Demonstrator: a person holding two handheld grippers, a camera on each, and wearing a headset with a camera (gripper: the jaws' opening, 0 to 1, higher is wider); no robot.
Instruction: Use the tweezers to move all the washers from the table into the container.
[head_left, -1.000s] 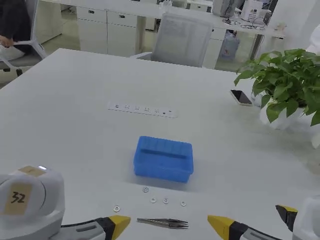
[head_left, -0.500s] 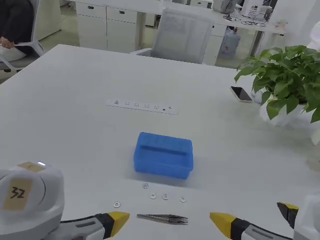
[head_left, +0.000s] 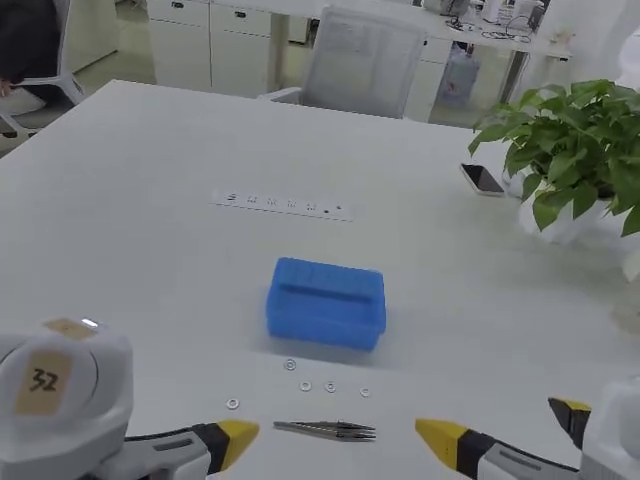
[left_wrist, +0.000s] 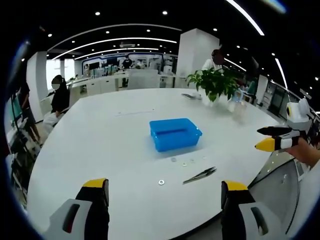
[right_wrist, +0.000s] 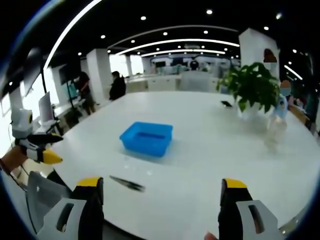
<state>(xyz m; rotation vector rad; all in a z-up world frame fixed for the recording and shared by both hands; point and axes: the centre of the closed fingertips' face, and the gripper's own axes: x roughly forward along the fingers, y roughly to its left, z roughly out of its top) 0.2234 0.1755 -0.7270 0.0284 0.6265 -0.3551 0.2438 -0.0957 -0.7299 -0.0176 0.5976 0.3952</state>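
Five washers (head_left: 305, 385), one tweezers (head_left: 325, 430), one container (head_left: 326, 303)

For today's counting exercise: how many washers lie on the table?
5. One washer lies nearest the blue container; three in a row nearer the tweezers; one apart to the left. None seem hidden.

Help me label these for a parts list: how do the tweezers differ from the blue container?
The tweezers are thin, dark and metallic; the container is a blue box. The tweezers lie flat, the container stands with its open top up. The tweezers sit nearer the camera than the container, washers between them. Both rest on the white table.
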